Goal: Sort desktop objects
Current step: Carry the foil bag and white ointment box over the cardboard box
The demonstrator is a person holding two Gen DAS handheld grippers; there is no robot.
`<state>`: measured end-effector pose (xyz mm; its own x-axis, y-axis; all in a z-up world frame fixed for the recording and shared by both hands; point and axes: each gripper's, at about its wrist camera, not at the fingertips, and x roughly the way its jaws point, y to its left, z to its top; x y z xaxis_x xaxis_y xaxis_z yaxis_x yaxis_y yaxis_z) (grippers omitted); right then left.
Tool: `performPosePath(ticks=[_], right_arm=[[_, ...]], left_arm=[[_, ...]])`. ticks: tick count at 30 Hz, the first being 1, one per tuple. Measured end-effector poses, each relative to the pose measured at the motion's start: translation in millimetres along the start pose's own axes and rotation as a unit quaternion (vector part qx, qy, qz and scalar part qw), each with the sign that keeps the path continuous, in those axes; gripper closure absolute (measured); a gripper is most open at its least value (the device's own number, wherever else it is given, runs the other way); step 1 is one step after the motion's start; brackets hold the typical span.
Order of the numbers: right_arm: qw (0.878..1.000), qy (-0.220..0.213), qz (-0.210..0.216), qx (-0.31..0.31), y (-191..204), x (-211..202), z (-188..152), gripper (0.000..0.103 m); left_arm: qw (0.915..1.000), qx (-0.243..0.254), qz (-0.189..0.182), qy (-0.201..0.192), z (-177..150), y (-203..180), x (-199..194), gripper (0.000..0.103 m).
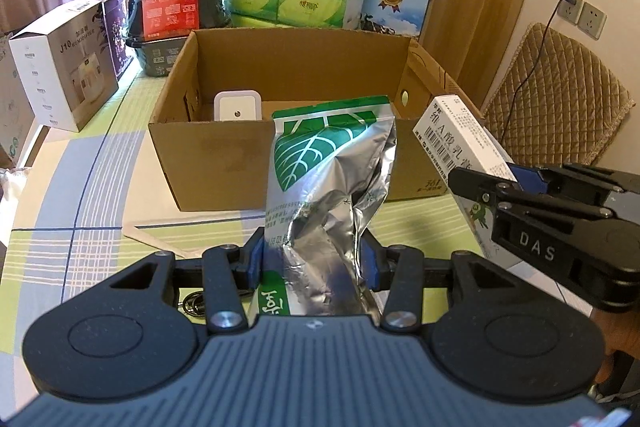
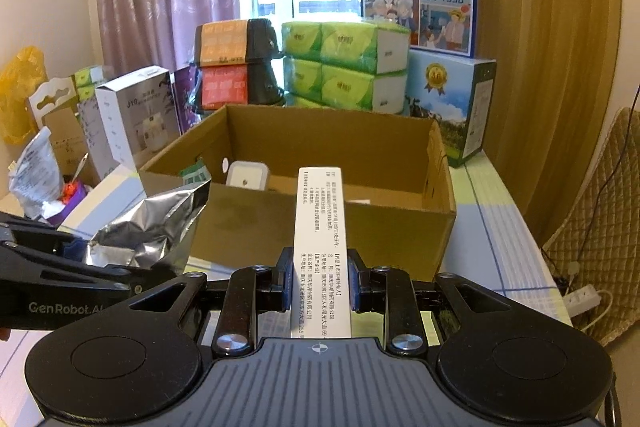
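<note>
Ahead of both grippers, an open carton [image 1: 224, 155] is seen on the tabletop [image 1: 80, 187], with a small white device [image 1: 237, 109] already lying inside near its front-left wall.

Left gripper [image 1: 312, 259]: jaws are pinched on a foil pouch [image 1: 328, 171], held upright, crumpled at the waist. The pouch is held just short of the carton's front wall, not yet over the opening.

Right gripper [image 2: 318, 281]: jaws are clamped on a slim white box [image 2: 322, 227], held on end with its narrow printed face toward the camera. It too is kept in front of the front wall, off to the right of the pouch.

Step judged: transport phase. Both items are lifted and lined up for the carton; neither is released.

Next move, as judged:
- Each item needs to be carried forward and raised over the front rim before the jaws are spread.
- The pouch's top edge is roughly at rim level in the left view, so clearance is needed or the foil may be snagged on the wall.
- The grippers are close together; drops are better staggered.
- The device inside should be avoided, so the right or rear floor area is preferred.

Stacked packs and boxes behind the carton are not involved.
</note>
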<state>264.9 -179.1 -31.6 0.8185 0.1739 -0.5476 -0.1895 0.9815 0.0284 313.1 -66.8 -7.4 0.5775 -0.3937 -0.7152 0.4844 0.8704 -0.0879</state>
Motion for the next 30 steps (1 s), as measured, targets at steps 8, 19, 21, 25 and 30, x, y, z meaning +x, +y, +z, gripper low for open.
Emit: performPosePath(ticks=[8, 19, 21, 25, 30], right_arm=[[1.000, -0.017, -0.009, 0.008, -5, 2, 12, 0.080], [0.999, -0.035, -0.009, 0.015, -3, 16, 33, 0.080], [0.999, -0.038, -0.008, 0.016, -2, 20, 38, 0.080], [0.999, -0.040, -0.010, 0.018, -3, 32, 46, 0.080], [0.999, -0.043, -0.021, 0.023, -7, 48, 56, 0.080]], left_arm=[[0.9999, 0.003, -0.001, -0.012, 8, 2, -3, 0.062], [0.9994, -0.004, 0.008, -0.035, 35, 15, 1, 0.062], [0.9993, -0.003, 0.009, -0.036, 42, 15, 5, 0.062], [0.9992, 0.002, 0.010, -0.039, 54, 15, 15, 0.062], [0.9988, 0.001, 0.014, -0.047, 68, 20, 26, 0.062]])
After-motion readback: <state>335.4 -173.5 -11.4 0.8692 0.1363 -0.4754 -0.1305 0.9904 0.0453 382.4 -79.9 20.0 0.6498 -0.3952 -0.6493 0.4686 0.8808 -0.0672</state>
